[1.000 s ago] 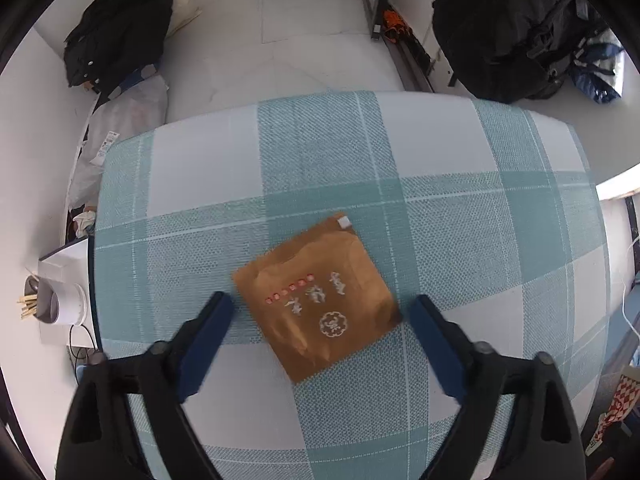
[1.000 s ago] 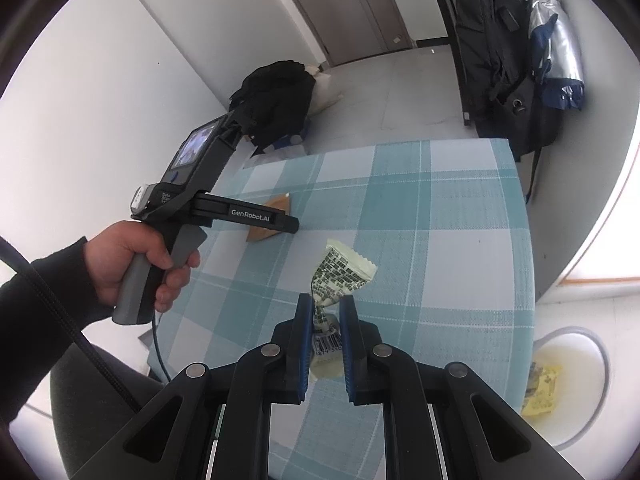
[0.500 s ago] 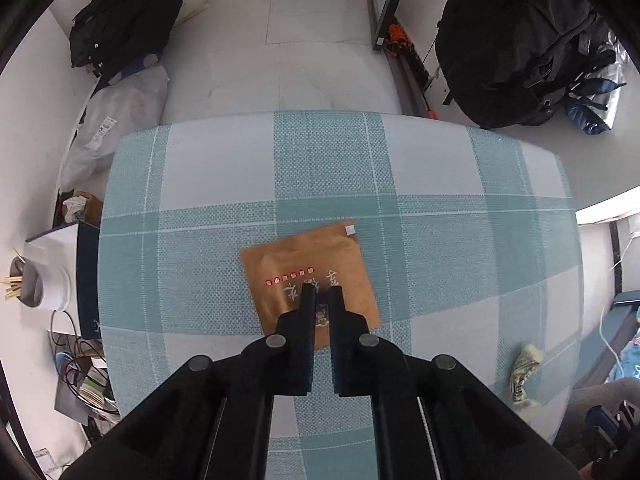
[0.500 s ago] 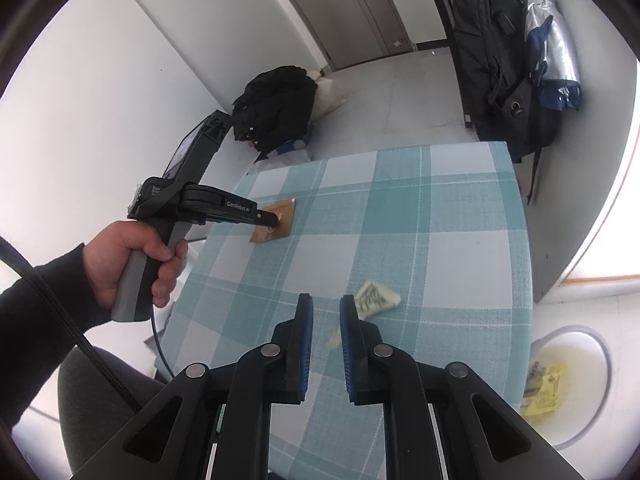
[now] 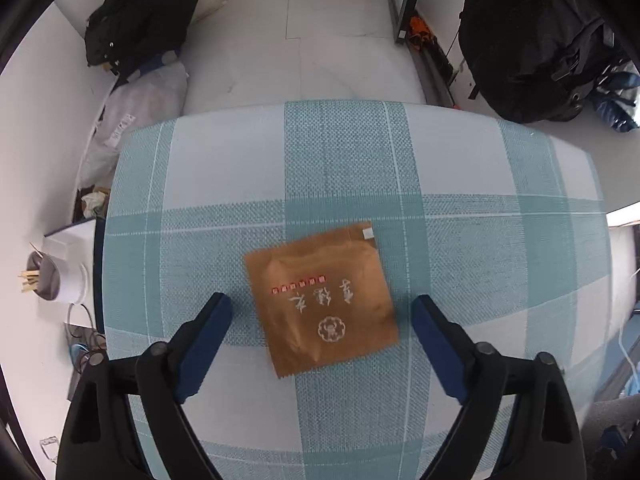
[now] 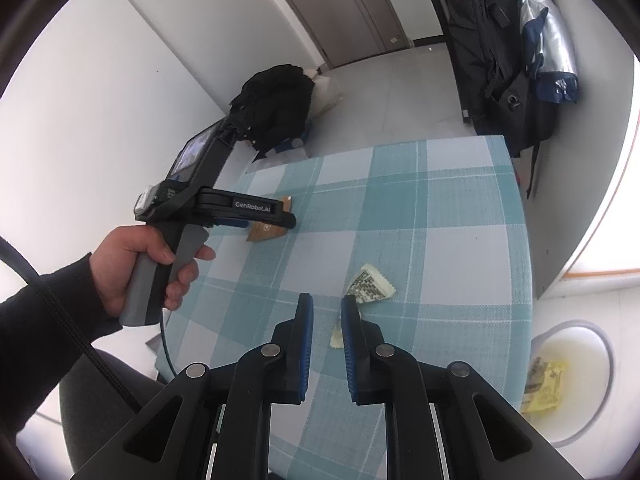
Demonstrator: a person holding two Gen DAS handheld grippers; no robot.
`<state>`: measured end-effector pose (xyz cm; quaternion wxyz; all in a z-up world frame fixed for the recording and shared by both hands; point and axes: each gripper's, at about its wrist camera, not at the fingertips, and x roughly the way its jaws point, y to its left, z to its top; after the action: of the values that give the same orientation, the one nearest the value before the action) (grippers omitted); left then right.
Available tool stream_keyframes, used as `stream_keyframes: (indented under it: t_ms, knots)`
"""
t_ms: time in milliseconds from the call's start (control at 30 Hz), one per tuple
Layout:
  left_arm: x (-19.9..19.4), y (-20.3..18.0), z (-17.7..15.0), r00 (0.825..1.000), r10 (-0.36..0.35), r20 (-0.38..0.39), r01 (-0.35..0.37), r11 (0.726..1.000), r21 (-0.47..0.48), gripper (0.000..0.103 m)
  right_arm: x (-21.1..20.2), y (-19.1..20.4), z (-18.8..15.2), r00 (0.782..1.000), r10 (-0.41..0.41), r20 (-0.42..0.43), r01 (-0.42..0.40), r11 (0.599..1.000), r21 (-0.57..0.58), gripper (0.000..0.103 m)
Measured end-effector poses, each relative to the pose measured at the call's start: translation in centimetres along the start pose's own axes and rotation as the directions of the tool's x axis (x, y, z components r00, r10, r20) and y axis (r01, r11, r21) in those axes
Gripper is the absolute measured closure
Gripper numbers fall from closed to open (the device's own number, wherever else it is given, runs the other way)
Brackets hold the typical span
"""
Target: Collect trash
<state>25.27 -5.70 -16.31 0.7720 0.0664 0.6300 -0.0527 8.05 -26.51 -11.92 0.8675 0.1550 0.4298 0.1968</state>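
A flat brown paper packet [image 5: 316, 280] with white print lies on the blue-checked table [image 5: 360, 160]. My left gripper [image 5: 320, 300] points down over it. Its jaws are opening wide, one on each side of the packet, and the pads do not touch it. In the right wrist view, a person's hand [image 6: 132, 264] holds that left gripper [image 6: 266, 222] over the packet [image 6: 266, 234]. My right gripper [image 6: 327, 304] hangs above the table with only a narrow gap between its pads and nothing in them. A crumpled patterned wrapper [image 6: 370, 286] lies on the table just beyond its right finger, partly hidden by it.
A round white bin [image 6: 572, 380] with yellow wrappers inside stands on the floor right of the table. Black bags [image 5: 140, 20] and a backpack [image 5: 540, 40] lie on the floor beyond. A white cup of wooden sticks [image 5: 60, 280] stands off the table's left edge.
The left jaws went from open to shut above the packet, then wide open again around it. The patterned wrapper, between the right fingers a second ago, now lies on the table.
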Motion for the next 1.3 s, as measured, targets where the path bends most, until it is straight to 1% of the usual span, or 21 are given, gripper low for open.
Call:
stream_keyframes:
  t_ms: [67, 133, 200, 333, 433, 500, 533, 600, 667, 767, 833, 933, 967, 1000, 1067, 1100, 1200, 1233, 1267, 1300]
  knots:
    - [0.0, 0.4, 0.0, 1.000, -0.016, -0.002, 0.016, 0.999, -0.040, 0.009, 0.0, 0.0, 0.0, 1.000, -0.008, 0.000, 0.008, 1.000, -0.002, 0.086]
    - [-0.1, 0.3, 0.0, 1.000, -0.004, -0.006, 0.004, 0.999, -0.042, 0.009, 0.1, -0.1, 0.1, 1.000, -0.022, 0.001, 0.022, 1.000, 0.003, 0.077]
    - [-0.2, 0.6, 0.0, 1.000, -0.010, -0.007, 0.010, 0.998, -0.058, 0.010, 0.1, -0.1, 0.1, 1.000, -0.023, 0.004, 0.023, 1.000, 0.001, 0.076]
    - [-0.6, 0.5, -0.5, 1.000, -0.008, 0.011, 0.009, 0.997, -0.074, 0.014, 0.5, 0.0, 0.0, 0.998, -0.064, 0.008, 0.064, 0.998, -0.020, 0.055]
    - [-0.6, 0.2, -0.6, 1.000, -0.004, 0.026, 0.006, 0.996, -0.090, 0.021, 1.1, 0.0, 0.0, 0.995, -0.096, 0.001, 0.095, 0.995, -0.032, 0.051]
    - [-0.8, 0.4, -0.8, 0.999, 0.000, 0.037, 0.004, 0.995, -0.099, 0.028, 1.8, -0.1, -0.1, 0.994, -0.110, -0.013, 0.110, 0.993, -0.031, 0.049]
    - [-0.9, 0.6, -0.9, 0.999, 0.001, 0.044, 0.004, 0.995, -0.104, 0.031, 2.0, -0.2, -0.1, 0.993, -0.116, -0.018, 0.116, 0.993, -0.029, 0.049]
    - [-1.1, 0.8, -1.0, 0.998, -0.001, 0.055, 0.007, 0.995, -0.103, 0.045, 2.7, -0.1, -0.3, 0.991, -0.132, -0.031, 0.131, 0.991, -0.035, 0.049]
    - [-1.2, 1.1, -1.1, 0.998, -0.002, 0.059, 0.009, 0.994, -0.106, 0.052, 3.3, 0.0, -0.4, 0.987, -0.153, -0.041, 0.151, 0.988, -0.044, 0.049]
    - [-1.3, 1.4, -1.2, 0.998, -0.010, 0.065, 0.016, 0.995, -0.102, 0.059, 4.2, 0.3, -0.4, 0.982, -0.183, -0.042, 0.181, 0.982, -0.058, 0.049]
    - [-1.3, 1.5, -1.3, 0.997, -0.020, 0.076, 0.027, 0.996, -0.085, 0.060, 4.9, 0.5, -0.5, 0.979, -0.200, -0.047, 0.197, 0.978, -0.064, 0.049]
    - [-1.5, 2.3, -1.7, 0.992, -0.068, 0.102, 0.077, 0.993, -0.088, 0.065, 5.8, 0.9, -0.7, 0.974, -0.221, -0.057, 0.217, 0.973, -0.075, 0.049]
    - [-1.7, 2.7, -1.8, 0.989, -0.105, 0.108, 0.117, 0.988, -0.103, 0.070, 6.2, 1.1, -0.8, 0.972, -0.225, -0.061, 0.220, 0.972, -0.085, 0.049]
    - [-1.7, 3.0, -1.9, 0.985, -0.131, 0.111, 0.143, 0.983, -0.113, 0.080, 6.6, 1.4, -0.9, 0.971, -0.231, -0.061, 0.224, 0.970, -0.098, 0.049]
    - [-1.8, 3.7, -2.0, 0.977, -0.181, 0.114, 0.194, 0.973, -0.126, 0.081, 7.5, 1.9, -1.1, 0.965, -0.251, -0.075, 0.241, 0.963, -0.123, 0.049]
    - [-1.8, 3.9, -2.0, 0.974, -0.195, 0.116, 0.209, 0.969, -0.130, 0.081, 8.1, 2.1, -1.2, 0.964, -0.252, -0.089, 0.240, 0.962, -0.131, 0.051]
    - [-1.8, 4.9, -2.3, 0.956, -0.261, 0.134, 0.281, 0.946, -0.161, 0.083, 9.4, 2.4, -1.4, 0.952, -0.287, -0.105, 0.270, 0.951, -0.153, 0.068]
    - [-1.8, 5.2, -2.4, 0.948, -0.286, 0.142, 0.308, 0.937, -0.168, 0.086, 9.4, 2.7, -1.4, 0.949, -0.304, -0.084, 0.287, 0.943, -0.169, 0.075]
    - [-1.9, 5.5, -2.4, 0.940, -0.307, 0.151, 0.331, 0.928, -0.172, 0.088, 9.7, 2.8, -1.5, 0.948, -0.307, -0.090, 0.287, 0.941, -0.179, 0.080]
    - [-2.0, 5.7, -2.5, 0.936, -0.319, 0.152, 0.343, 0.924, -0.171, 0.093, 9.9, 3.0, -1.5, 0.946, -0.312, -0.087, 0.293, 0.939, -0.182, 0.083]
